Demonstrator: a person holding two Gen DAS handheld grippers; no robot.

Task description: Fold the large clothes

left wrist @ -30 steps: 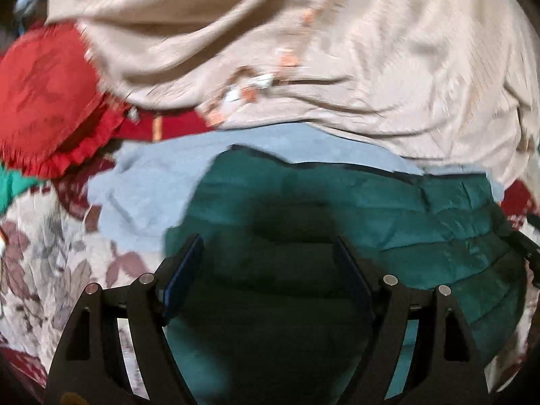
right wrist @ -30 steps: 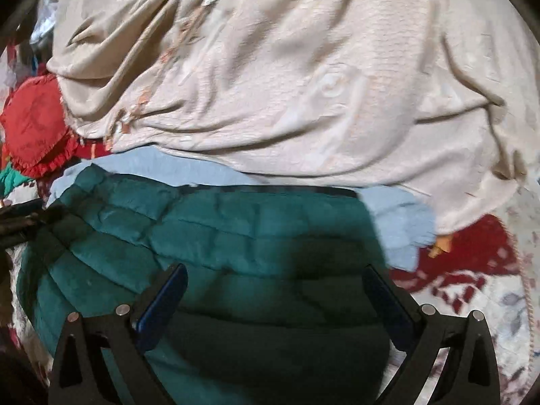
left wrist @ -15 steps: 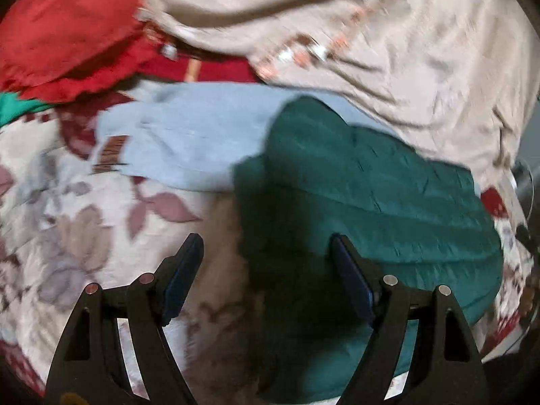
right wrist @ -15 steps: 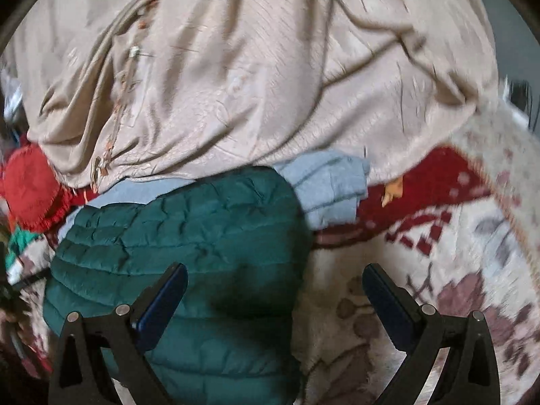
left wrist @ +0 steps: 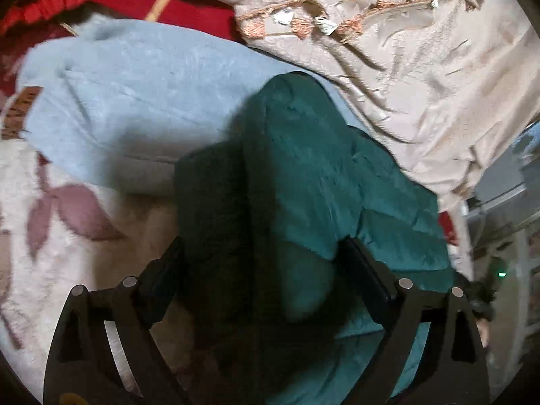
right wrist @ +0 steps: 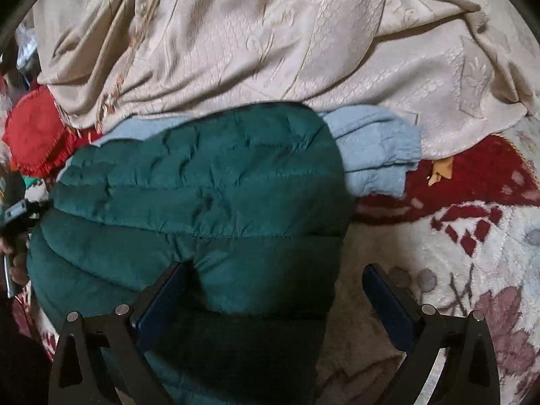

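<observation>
Green jacket (right wrist: 202, 202) lies folded into a puffy bundle (beige cloth (right wrist: 270, 33) behind it waits unfolded). Left gripper (left wrist: 260, 270) is opening around its end; right gripper (right wrist: 273, 287) straddles its edge, spread.

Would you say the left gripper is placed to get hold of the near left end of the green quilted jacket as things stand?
Probably yes. The left gripper straddles the end of the green quilted jacket with its jaws opening, the padded edge between them and nothing lying on top. The light blue garment lies behind, out of the way.
</observation>
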